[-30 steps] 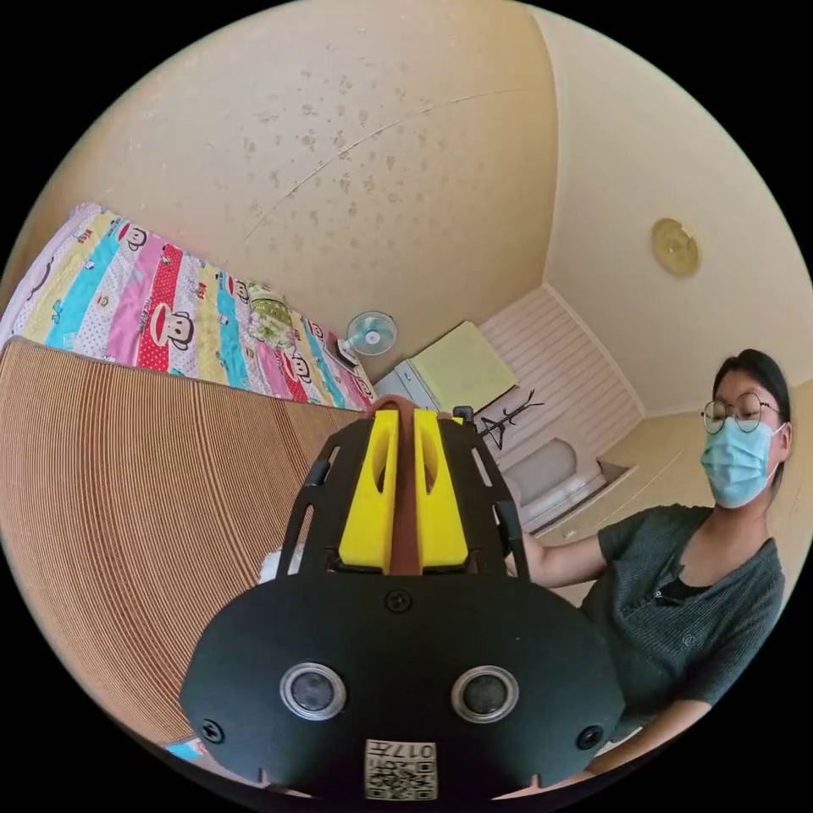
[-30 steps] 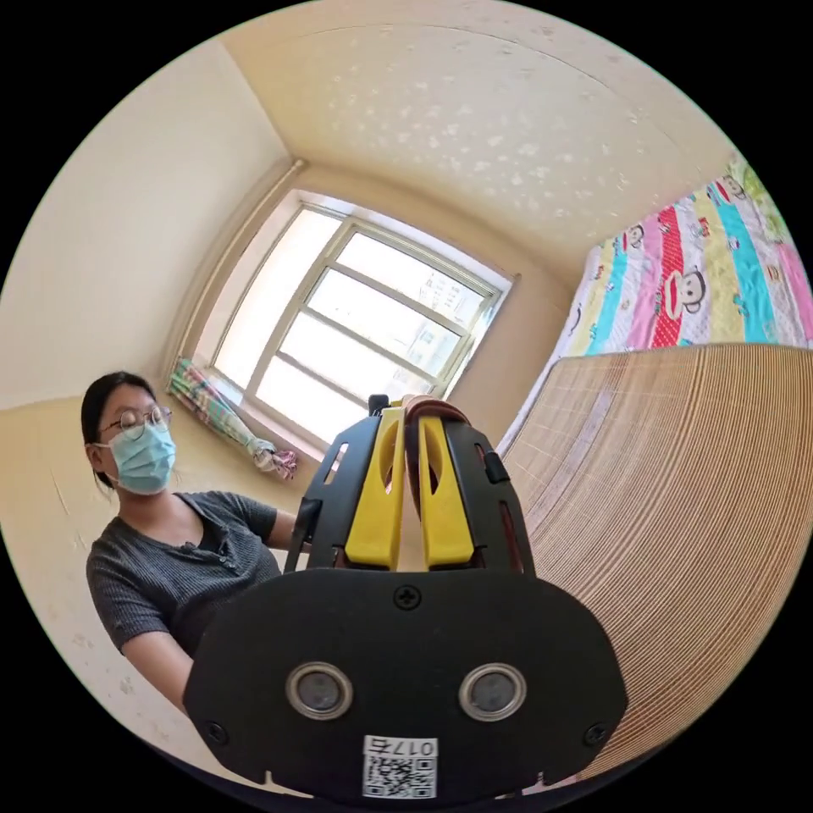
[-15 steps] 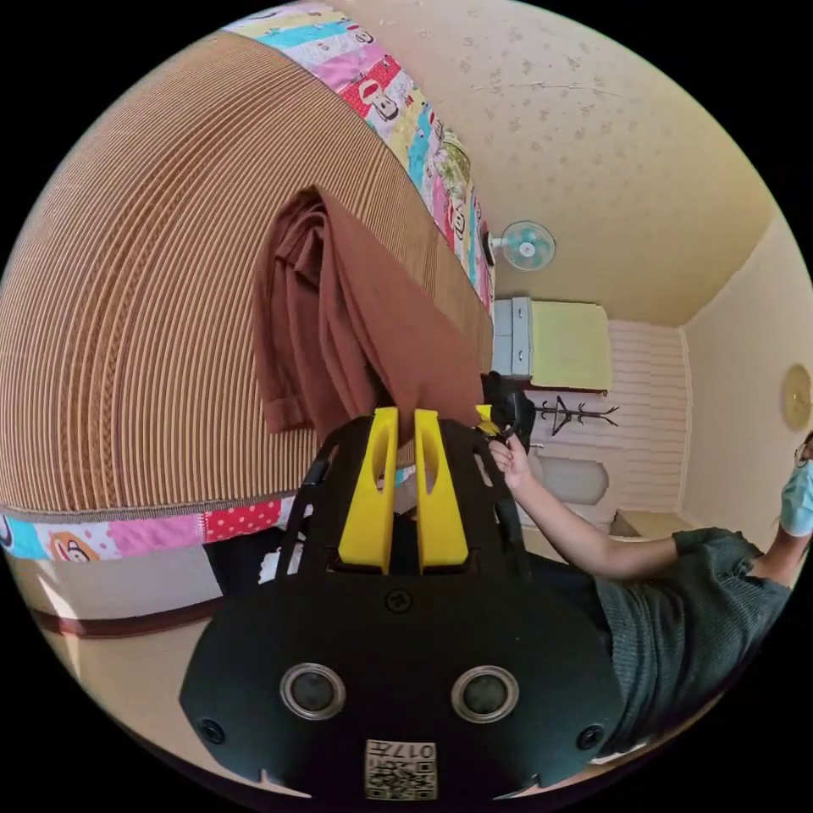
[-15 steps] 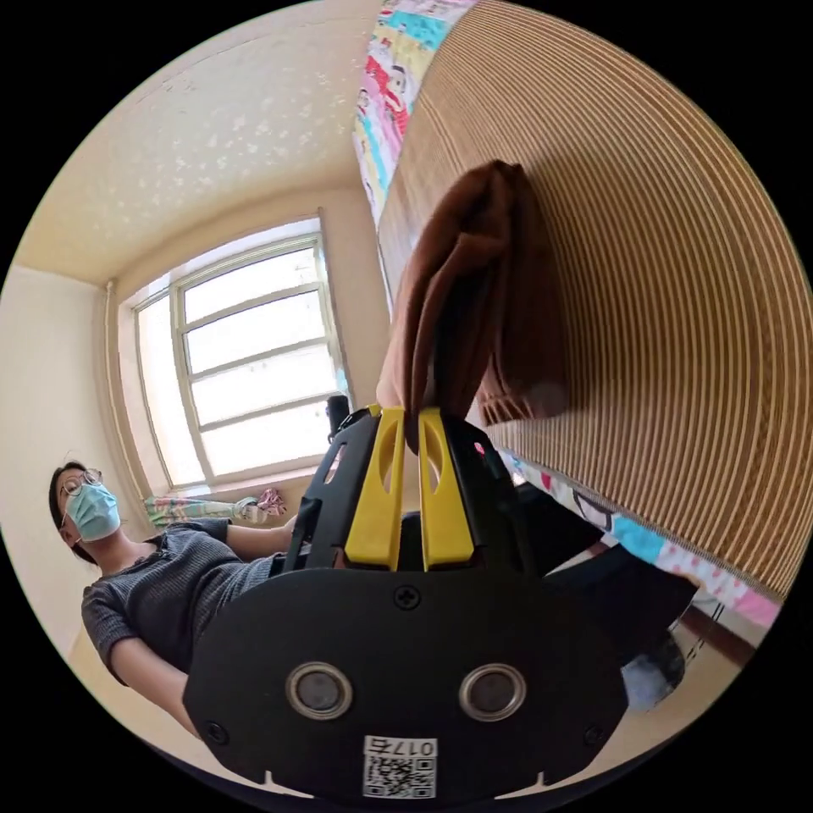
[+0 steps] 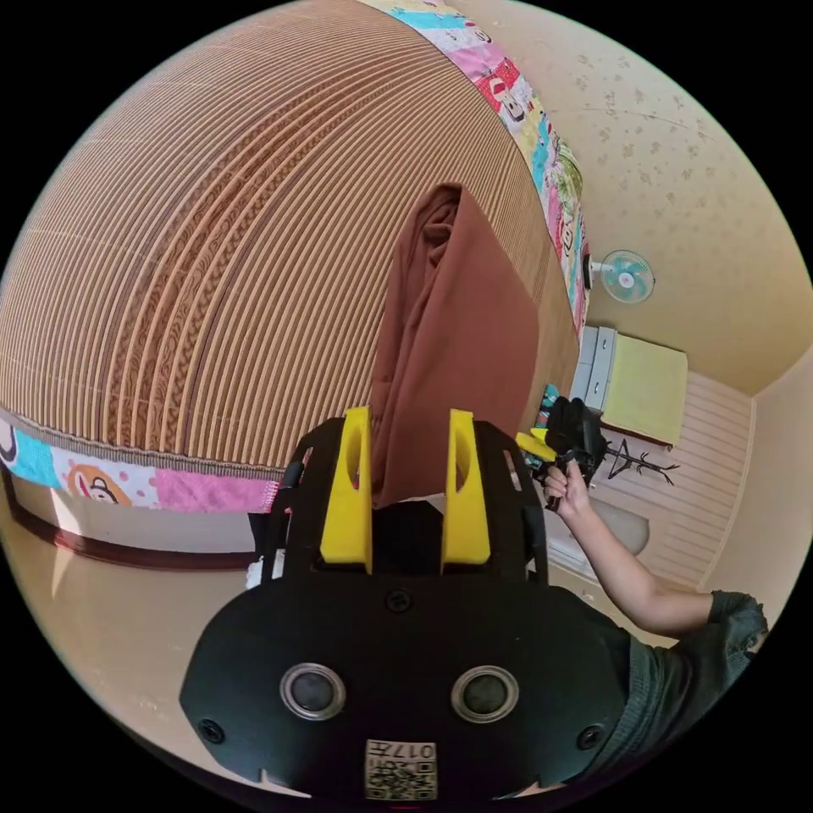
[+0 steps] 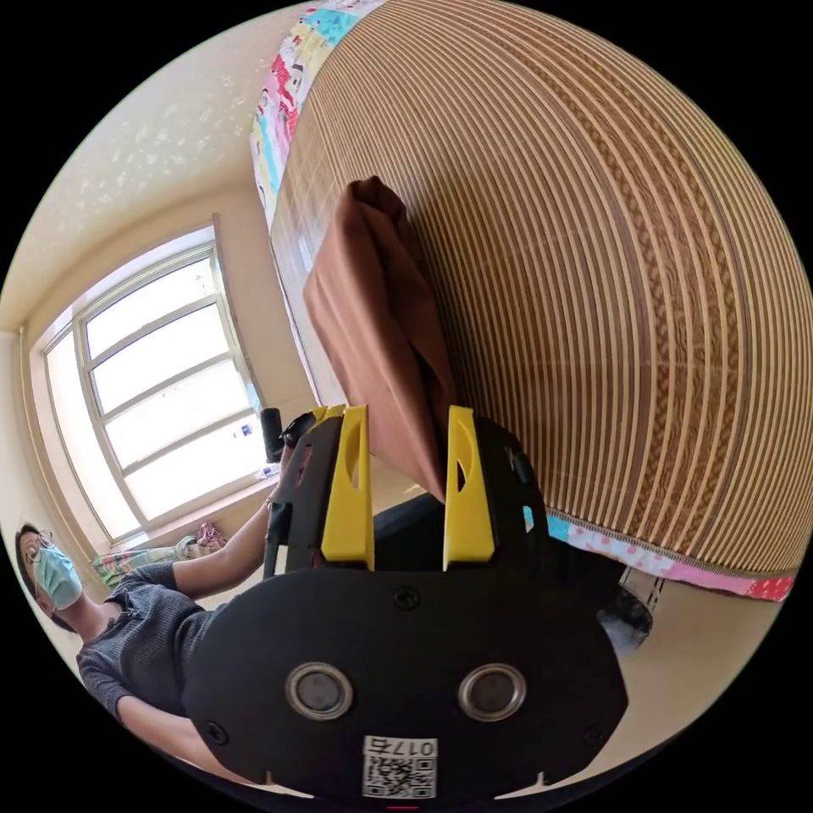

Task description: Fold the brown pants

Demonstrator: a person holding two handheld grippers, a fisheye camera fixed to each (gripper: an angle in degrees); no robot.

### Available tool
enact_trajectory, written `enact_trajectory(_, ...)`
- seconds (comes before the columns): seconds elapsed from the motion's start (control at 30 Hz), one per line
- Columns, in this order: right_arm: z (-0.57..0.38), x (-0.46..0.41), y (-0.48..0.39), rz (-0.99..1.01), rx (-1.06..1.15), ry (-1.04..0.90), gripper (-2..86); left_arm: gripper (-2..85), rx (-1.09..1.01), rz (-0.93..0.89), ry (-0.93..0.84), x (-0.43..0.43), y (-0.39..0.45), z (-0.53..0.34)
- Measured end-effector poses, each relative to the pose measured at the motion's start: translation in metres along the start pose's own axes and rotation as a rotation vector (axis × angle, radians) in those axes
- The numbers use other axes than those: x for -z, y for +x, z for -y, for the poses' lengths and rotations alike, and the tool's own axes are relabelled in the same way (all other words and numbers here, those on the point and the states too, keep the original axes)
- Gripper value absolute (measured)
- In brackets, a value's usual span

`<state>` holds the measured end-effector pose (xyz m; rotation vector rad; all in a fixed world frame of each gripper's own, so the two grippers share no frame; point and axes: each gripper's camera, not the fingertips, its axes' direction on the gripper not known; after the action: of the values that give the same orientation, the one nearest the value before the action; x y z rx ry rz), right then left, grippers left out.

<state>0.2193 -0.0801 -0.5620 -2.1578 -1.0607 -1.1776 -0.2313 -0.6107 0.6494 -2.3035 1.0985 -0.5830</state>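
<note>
- On the bed, over the striped bamboo mat point(image 5: 212, 254), the brown pants point(image 5: 457, 339) lie folded into a narrow bundle; their near end overhangs the mat's near edge and reaches in between the yellow jaws of each tool.
- Left tool point(image 5: 405, 423): jaws apart, cloth sits in the gap between them. Whether either jaw touches the fabric cannot be told.
- Right tool point(image 6: 405, 419): jaws apart as well. In the right gripper view the pants point(image 6: 381, 339) hang toward the right-hand jaw; their tip looks to be against its inner face, and the left-hand jaw stands clear of the cloth.
- Left gripper view, right of the pants: a hand point(image 5: 566, 495) grips a black handle with a yellow jaw tip showing beside it. The arm leads back to a dark grey knit top.
- Cartoon-print bed sheet point(image 5: 127, 487) shows as a coloured band along the mat's near edge and again at the far side of the bed.
- Far wall, left gripper view: a small fan point(image 5: 625, 275), and a white cabinet point(image 5: 597, 368) with a yellow-green cover.
- Right gripper view, left side: a bright window point(image 6: 161, 381); a person point(image 6: 144, 644) wearing a face mask at lower left.
- Bamboo mat point(image 6: 593, 254) carries the pants in the right gripper view too.
</note>
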Motion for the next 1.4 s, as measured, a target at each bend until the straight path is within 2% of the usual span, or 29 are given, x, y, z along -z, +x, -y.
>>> enact_trajectory(0.17, 0.079, -0.012, -0.022, -0.037, 0.020, -0.082, 17.9, 13.4, -0.073, 0.069, -0.107, -0.052, 0.017, 0.072)
enact_trajectory(0.3, 0.132, -0.041, -0.035, -0.080, 0.019, -0.163, 15.3, 12.0, -0.066, 0.102, -0.126, -0.079, 0.024, 0.099)
enact_trajectory(0.4, 0.152, -0.045, -0.046, -0.110, 0.002, -0.142, 13.8, 8.3, -0.096, 0.093, -0.119, -0.082, 0.025, 0.106)
enact_trajectory(0.57, 0.183, -0.079, -0.069, -0.037, -0.037, -0.161, 13.1, 6.3, -0.084, 0.184, 0.006, -0.044, 0.013, 0.111)
enact_trajectory(0.73, 0.241, -0.197, -0.135, -0.027, 0.015, -0.281, 13.0, 6.5, 0.010, 0.363, 0.090, 0.033, -0.039, 0.128)
enact_trajectory(0.8, 0.262, -0.248, -0.157, -0.005, 0.002, -0.305, 13.0, 6.2, 0.095, 0.444, 0.157, 0.076, -0.068, 0.131)
enact_trajectory(0.87, 0.282, -0.297, -0.175, 0.036, -0.041, -0.310, 13.1, 5.3, 0.293, 0.551, 0.411, 0.153, -0.103, 0.104)
enact_trajectory(0.9, 0.297, -0.329, -0.186, 0.069, -0.070, -0.316, 13.2, 5.3, 0.347, 0.560, 0.475, 0.171, -0.111, 0.093)
enact_trajectory(0.97, 0.321, -0.377, -0.208, 0.096, -0.077, -0.341, 13.2, 6.4, 0.520, 0.471, 0.693, 0.223, -0.147, 0.032)
enact_trajectory(1.07, 0.371, -0.444, -0.249, 0.076, -0.044, -0.417, 13.0, 6.2, 0.593, 0.366, 0.798, 0.224, -0.182, -0.047)
enact_trajectory(1.1, 0.392, -0.462, -0.263, 0.060, -0.032, -0.429, 12.8, 6.1, 0.612, 0.371, 0.786, 0.217, -0.188, -0.061)
enact_trajectory(1.2, 0.442, -0.473, -0.280, 0.031, -0.006, -0.393, 11.0, 6.0, 0.711, 0.397, 0.602, 0.156, -0.223, -0.119)
enact_trajectory(1.27, 0.465, -0.457, -0.281, 0.018, 0.041, -0.334, 8.7, 5.7, 0.778, 0.374, 0.433, 0.094, -0.249, -0.162)
enact_trajectory(1.4, 0.501, -0.390, -0.253, -0.012, 0.163, -0.262, 2.5, 5.3, 0.860, 0.338, 0.232, 0.020, -0.271, -0.215)
